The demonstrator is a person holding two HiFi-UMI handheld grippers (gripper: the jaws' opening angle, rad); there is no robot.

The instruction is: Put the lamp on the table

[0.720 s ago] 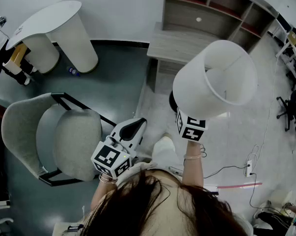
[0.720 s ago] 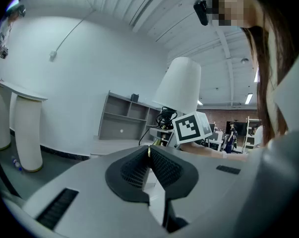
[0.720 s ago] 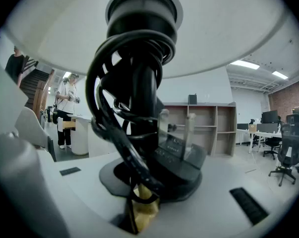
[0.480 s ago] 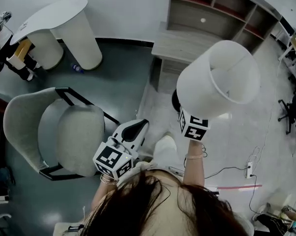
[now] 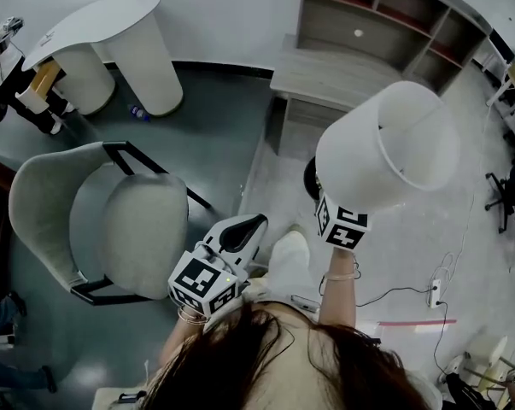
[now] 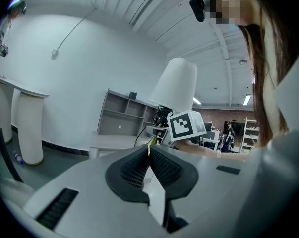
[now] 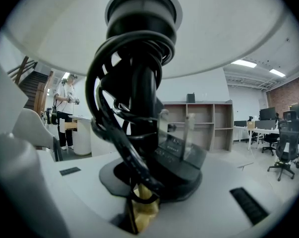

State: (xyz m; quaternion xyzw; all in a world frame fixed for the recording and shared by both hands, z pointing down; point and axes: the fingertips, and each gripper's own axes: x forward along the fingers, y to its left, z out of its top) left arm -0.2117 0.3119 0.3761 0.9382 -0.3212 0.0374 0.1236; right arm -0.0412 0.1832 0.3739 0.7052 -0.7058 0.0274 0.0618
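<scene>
We hold the lamp [image 5: 385,148] up in the air with the right gripper [image 7: 139,182], whose jaws are clamped on the black stem [image 7: 139,98] just under the white shade [image 7: 228,33]. A black cord [image 7: 109,108] is wound in loops around that stem, right where the jaws pinch it. From the head view the shade tilts away from us with its open mouth facing up and to the right. It hangs over the pale floor [image 5: 411,254], in front of the wooden table [image 5: 342,71] that stands below a set of shelves [image 5: 394,15]. The lamp touches neither that table nor the white table [image 5: 95,20] far off to the left by the wall. Our left gripper [image 5: 240,233] sits lower and closer to our body, beside the grey armchair [image 5: 95,220] and apart from it. Its jaws are pressed together with nothing between them, as its own view makes plain. In that same view the shade stands above the right gripper's marker cube [image 6: 186,125].
</scene>
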